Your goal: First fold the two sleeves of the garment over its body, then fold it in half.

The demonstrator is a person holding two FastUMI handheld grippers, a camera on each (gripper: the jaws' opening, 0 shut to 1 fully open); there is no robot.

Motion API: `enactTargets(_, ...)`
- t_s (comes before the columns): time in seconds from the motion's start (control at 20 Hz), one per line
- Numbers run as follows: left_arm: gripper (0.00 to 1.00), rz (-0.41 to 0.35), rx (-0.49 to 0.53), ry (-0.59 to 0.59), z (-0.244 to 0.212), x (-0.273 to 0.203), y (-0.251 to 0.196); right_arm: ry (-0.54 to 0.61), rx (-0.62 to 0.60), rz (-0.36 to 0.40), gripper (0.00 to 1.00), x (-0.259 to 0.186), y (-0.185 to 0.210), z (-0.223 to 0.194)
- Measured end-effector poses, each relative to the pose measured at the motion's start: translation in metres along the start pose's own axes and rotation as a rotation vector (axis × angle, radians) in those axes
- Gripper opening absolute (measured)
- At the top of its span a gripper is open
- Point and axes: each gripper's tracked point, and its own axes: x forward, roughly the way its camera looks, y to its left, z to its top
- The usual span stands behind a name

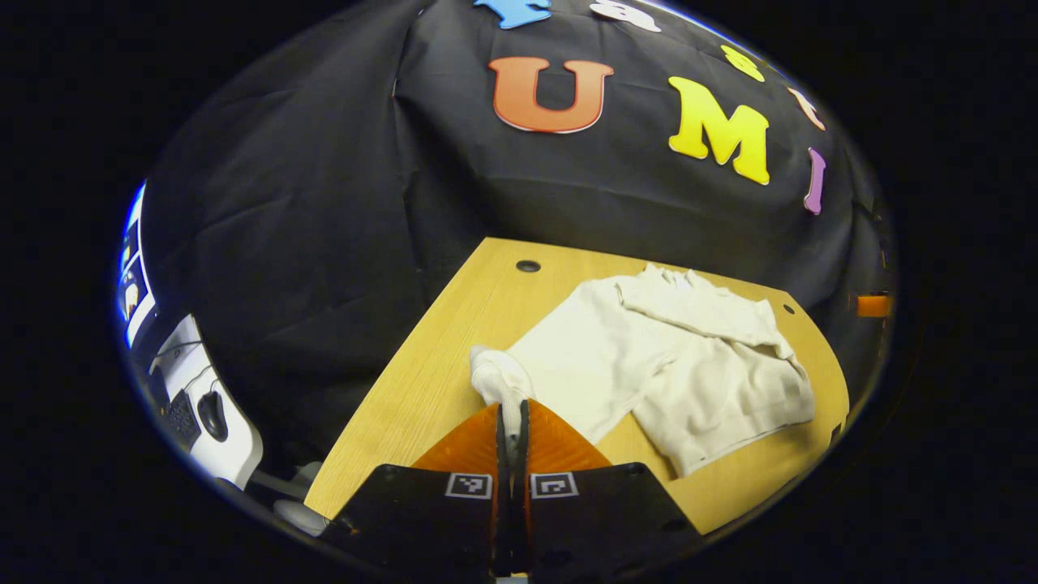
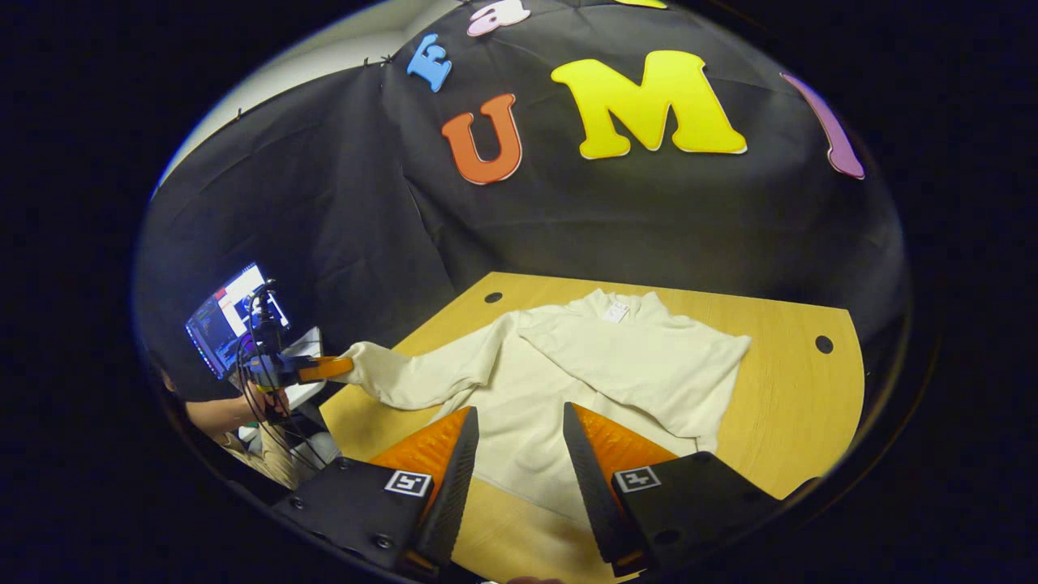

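Observation:
A cream sweater lies spread on the wooden table. One sleeve is folded across its body. My left gripper is shut on the cuff of the other sleeve, at the table's left side. In the right gripper view that sleeve stretches out to the left, lifted at the cuff, where the left gripper pinches it. My right gripper is open over the sweater's lower body, with nothing between its fingers. The folded sleeve lies over the chest.
The table has small round holes near its far corners. A monitor and cables stand off the table's left side, beside a person's hand. A mouse lies on a white desk at the left.

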Motion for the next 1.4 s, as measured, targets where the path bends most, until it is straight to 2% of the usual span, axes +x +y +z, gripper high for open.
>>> enactTargets(0.2, 0.03, -0.114, 0.031, -0.073, 0.061, 0.013, -0.059, -0.081, 0.075, -0.017, 0.63, -0.040, -0.022, 0.010)
enactTargets(0.3, 0.03, -0.172, 0.041, -0.099, 0.087, 0.019, -0.092, -0.110, 0.105, -0.036, 0.67, -0.061, -0.034, 0.009)
enactTargets(0.85, 0.03, -0.503, 0.188, -0.164, 0.172, 0.058, -0.301, -0.267, 0.245, -0.256, 0.66, -0.166, -0.132, -0.007)
enactTargets(1.15, 0.04, -0.664, 0.262, -0.091, 0.159, 0.098, -0.415, -0.302, 0.309, -0.396, 0.66, -0.217, -0.170, -0.031)
enactTargets(1.25, 0.03, -0.692, 0.272, -0.048, 0.141, 0.119, -0.443, -0.299, 0.330, -0.423, 0.63, -0.230, -0.174, -0.040)
enactTargets(1.3, 0.03, -0.694, 0.280, -0.031, 0.132, 0.133, -0.456, -0.306, 0.335, -0.434, 0.67, -0.237, -0.176, -0.044)
enactTargets(1.4, 0.03, -0.696, 0.296, 0.021, 0.107, 0.160, -0.477, -0.302, 0.344, -0.468, 0.66, -0.246, -0.181, -0.051)
